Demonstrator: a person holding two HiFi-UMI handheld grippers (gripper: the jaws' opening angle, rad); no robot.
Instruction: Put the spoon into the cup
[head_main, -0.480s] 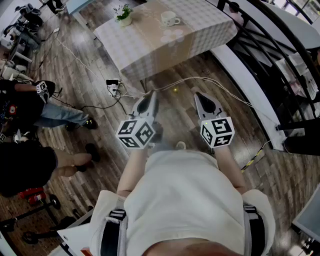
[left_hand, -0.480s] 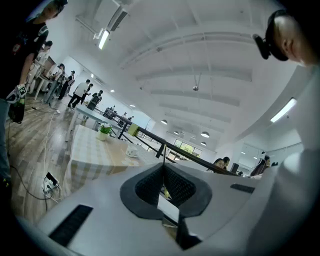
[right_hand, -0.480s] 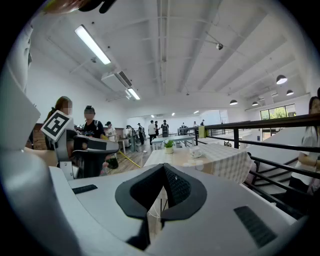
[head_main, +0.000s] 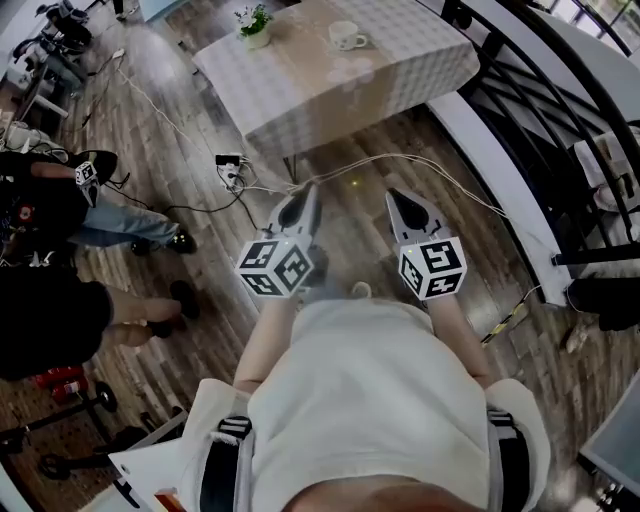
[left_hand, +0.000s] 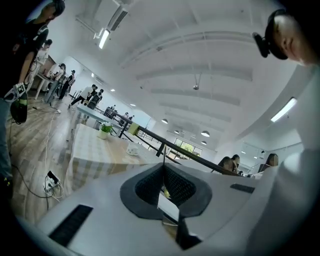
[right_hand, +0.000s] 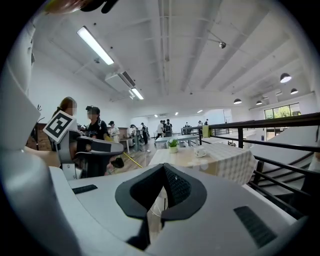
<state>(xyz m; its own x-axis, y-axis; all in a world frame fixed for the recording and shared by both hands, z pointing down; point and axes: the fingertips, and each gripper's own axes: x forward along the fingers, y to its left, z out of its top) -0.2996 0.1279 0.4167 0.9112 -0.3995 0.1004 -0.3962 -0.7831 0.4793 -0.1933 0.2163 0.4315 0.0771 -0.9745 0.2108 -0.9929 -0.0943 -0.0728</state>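
Cup (head_main: 345, 38) on checked table (head_main: 290, 95), L hand-held gripper (head_main: 308, 192) closed

Potted plant (head_main: 252, 22) stands on checked table (head_main: 400, 70).

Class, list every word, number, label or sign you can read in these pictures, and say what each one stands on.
No readable text in any view.
Left cube and right cube: black-and-white square marker patterns only, no letters or digits.
Cup: too small to tell whether it bears any print.
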